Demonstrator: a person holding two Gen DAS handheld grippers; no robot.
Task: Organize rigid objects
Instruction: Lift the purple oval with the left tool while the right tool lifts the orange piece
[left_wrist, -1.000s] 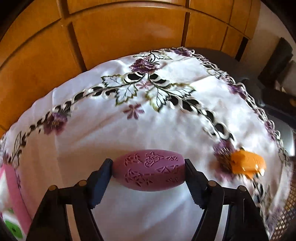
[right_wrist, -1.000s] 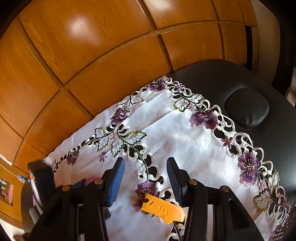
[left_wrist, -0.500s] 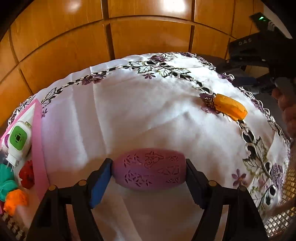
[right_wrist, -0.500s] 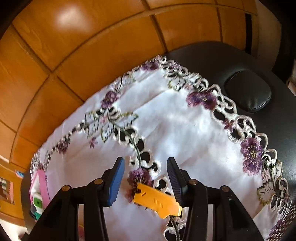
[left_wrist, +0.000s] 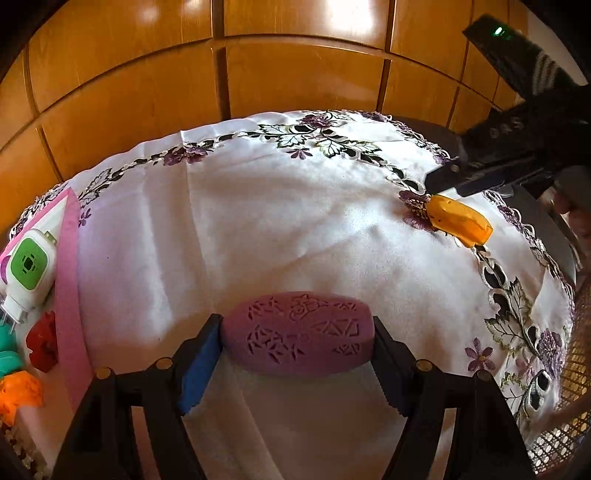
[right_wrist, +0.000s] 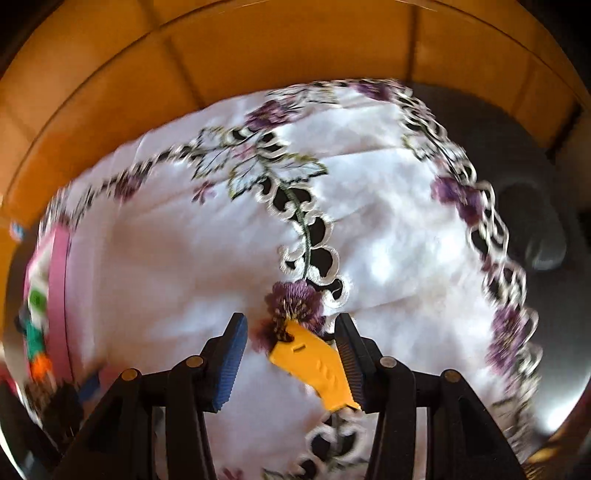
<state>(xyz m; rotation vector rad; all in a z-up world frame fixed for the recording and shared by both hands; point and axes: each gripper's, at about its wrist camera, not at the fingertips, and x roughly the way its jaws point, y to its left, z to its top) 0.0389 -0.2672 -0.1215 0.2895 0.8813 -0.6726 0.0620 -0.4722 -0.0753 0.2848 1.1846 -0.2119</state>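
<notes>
My left gripper is shut on a purple oval block with carved patterns, held just above the white embroidered tablecloth. An orange plastic piece lies on a purple flower at the cloth's right side. In the right wrist view my right gripper points down over this orange piece. The piece lies slanted between the jaws, close against the right finger, with a wide gap to the left one. The jaws are opening. The right gripper's tip shows in the left wrist view.
A pink tray at the left edge holds a white-and-green device, a red piece and an orange piece. Wooden panels rise behind. A black padded seat lies right of the cloth.
My left gripper swung left with the purple block, bringing the pink tray into view, then held still. My right gripper rolled and sank over the orange piece, which now lies between its jaws.
</notes>
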